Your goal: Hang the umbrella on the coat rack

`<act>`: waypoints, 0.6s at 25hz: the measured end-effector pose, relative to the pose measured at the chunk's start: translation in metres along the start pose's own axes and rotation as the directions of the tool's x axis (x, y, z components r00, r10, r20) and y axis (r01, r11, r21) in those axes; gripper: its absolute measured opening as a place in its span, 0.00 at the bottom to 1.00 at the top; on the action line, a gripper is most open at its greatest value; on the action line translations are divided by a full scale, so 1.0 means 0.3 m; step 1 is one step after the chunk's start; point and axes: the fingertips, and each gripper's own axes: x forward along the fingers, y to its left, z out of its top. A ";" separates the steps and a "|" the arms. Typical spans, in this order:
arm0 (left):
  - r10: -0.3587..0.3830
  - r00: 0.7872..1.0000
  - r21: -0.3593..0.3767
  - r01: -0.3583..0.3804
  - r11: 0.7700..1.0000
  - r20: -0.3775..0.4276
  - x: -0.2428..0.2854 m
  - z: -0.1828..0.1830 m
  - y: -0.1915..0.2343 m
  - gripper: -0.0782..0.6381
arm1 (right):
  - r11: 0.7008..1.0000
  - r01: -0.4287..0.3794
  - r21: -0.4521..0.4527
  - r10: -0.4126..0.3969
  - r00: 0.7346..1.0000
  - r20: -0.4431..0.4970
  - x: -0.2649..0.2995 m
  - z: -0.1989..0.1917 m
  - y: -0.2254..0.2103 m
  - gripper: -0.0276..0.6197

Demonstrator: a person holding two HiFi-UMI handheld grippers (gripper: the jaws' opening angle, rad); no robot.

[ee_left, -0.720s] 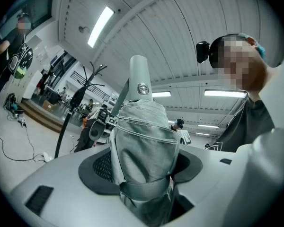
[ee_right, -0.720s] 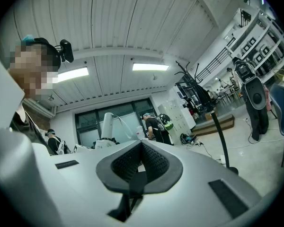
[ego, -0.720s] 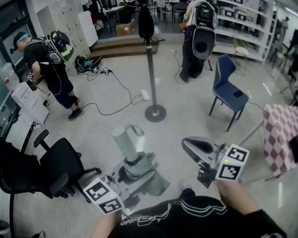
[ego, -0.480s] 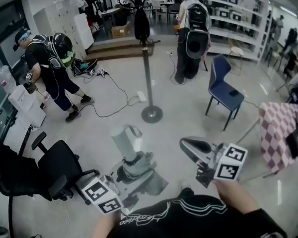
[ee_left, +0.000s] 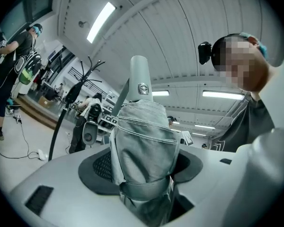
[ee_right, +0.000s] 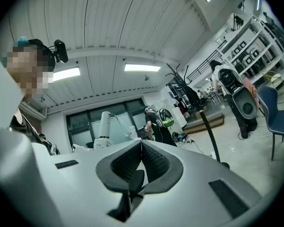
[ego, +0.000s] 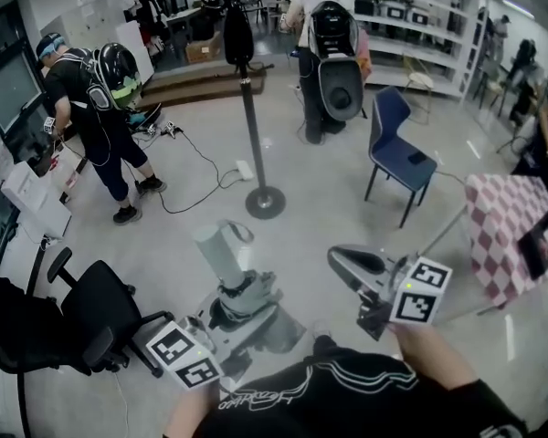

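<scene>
A folded grey umbrella [ego: 224, 258] with a pale handle stands upright in my left gripper [ego: 244, 301], which is shut on its fabric body. In the left gripper view the umbrella [ee_left: 144, 141] fills the space between the jaws of the left gripper [ee_left: 144, 167], handle upward. My right gripper [ego: 352, 268] hangs to the right of it, shut and empty; in its own view the right gripper [ee_right: 141, 161] has pads that meet. The black coat rack [ego: 247, 99] stands ahead across the floor with a dark item hung near its top. The coat rack [ee_left: 61, 117] also shows in the left gripper view, and the coat rack [ee_right: 204, 122] in the right gripper view.
A blue chair [ego: 395, 158] stands right of the rack, and a checkered tablecloth [ego: 511, 235] is at the far right. A black office chair [ego: 96, 313] is close at my left. A person with a backpack [ego: 329, 53] stands behind the rack, another person [ego: 100, 121] at left. Cables [ego: 196, 190] trail over the floor.
The head view has shifted: the rack, the blue chair and the people now sit further left and lower in the picture. Both grippers keep their places, with the umbrella still held.
</scene>
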 end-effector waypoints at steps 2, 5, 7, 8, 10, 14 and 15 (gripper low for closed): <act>-0.001 1.000 -0.004 0.001 1.000 -0.010 0.045 -0.001 0.016 0.48 | 1.000 -0.002 0.013 0.002 1.000 -0.004 -0.003 -0.001 -0.045 0.06; -0.002 1.000 -0.013 0.002 1.000 -0.028 0.126 0.005 0.050 0.48 | 0.998 -0.016 0.055 0.015 1.000 0.015 -0.004 0.022 -0.135 0.06; 0.001 0.999 -0.022 -0.002 1.000 -0.042 0.199 0.010 0.088 0.48 | 0.996 -0.020 0.092 0.017 0.999 0.030 -0.002 0.048 -0.224 0.06; 0.006 0.999 -0.027 -0.007 1.000 -0.048 0.240 0.013 0.112 0.48 | 0.994 -0.021 0.109 0.017 0.999 0.037 -0.001 0.062 -0.273 0.06; 0.020 0.998 -0.039 -0.022 0.999 -0.060 0.327 0.019 0.169 0.48 | 0.991 -0.021 0.135 0.014 0.999 0.047 0.003 0.095 -0.374 0.06; 0.026 0.997 -0.067 -0.031 0.997 -0.076 0.513 0.025 0.287 0.48 | 0.986 -0.012 0.168 0.001 0.998 0.062 0.001 0.163 -0.587 0.06; 0.023 0.997 -0.067 -0.028 0.997 -0.078 0.563 0.028 0.314 0.48 | 0.984 -0.012 0.175 0.000 0.998 0.068 0.000 0.182 -0.641 0.06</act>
